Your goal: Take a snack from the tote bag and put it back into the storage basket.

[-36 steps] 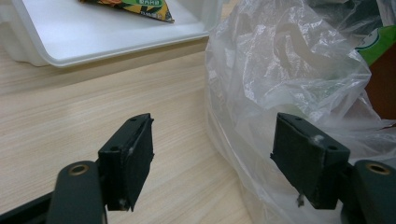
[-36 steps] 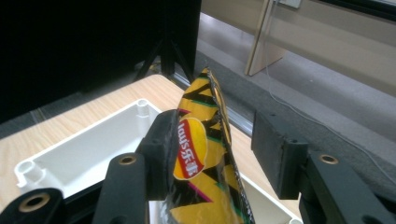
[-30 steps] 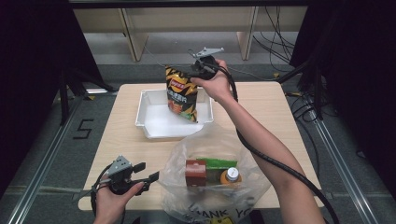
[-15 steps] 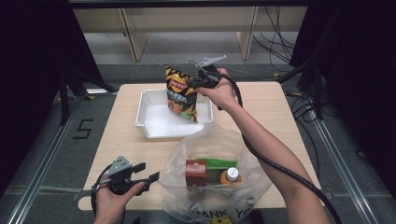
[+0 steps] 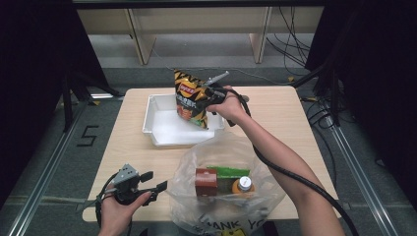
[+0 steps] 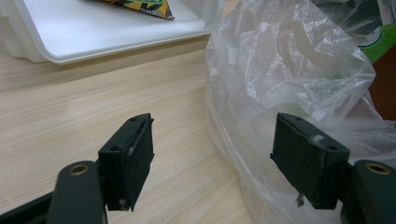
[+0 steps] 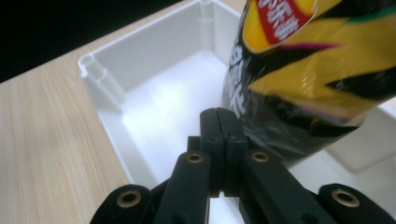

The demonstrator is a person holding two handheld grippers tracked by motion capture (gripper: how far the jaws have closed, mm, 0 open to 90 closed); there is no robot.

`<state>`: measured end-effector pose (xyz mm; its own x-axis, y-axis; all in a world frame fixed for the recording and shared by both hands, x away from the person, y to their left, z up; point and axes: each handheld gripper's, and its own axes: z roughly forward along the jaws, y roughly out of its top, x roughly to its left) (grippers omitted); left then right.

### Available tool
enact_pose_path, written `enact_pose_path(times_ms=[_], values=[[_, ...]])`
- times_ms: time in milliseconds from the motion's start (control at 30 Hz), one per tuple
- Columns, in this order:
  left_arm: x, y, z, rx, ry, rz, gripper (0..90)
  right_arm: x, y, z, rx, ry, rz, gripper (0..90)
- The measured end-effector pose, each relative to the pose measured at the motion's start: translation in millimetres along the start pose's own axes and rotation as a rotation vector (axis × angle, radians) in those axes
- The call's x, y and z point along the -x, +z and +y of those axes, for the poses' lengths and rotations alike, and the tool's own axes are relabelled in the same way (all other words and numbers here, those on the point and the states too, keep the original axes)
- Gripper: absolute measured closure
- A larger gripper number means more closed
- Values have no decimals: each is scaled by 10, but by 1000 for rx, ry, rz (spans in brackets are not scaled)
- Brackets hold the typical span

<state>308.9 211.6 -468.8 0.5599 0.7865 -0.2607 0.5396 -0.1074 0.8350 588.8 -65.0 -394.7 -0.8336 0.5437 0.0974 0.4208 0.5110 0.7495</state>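
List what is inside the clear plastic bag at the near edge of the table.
Through the clear crinkled plastic bag show a brown carton, a green packet behind it, and an orange bottle with a white cap. Anything lower down is hidden by folds and these items.

right hand-held gripper (image 5: 209, 93) lower, chip bag (image 5: 191, 98) sunk into white tray (image 5: 156, 129)
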Motion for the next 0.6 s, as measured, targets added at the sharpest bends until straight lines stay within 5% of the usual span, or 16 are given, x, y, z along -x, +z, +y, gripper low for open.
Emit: enact_pose_path(times_ms=[600], values=[[-2,-3,-2,0,-3,1,284,-45,194,-82,-53,-10,17,900]])
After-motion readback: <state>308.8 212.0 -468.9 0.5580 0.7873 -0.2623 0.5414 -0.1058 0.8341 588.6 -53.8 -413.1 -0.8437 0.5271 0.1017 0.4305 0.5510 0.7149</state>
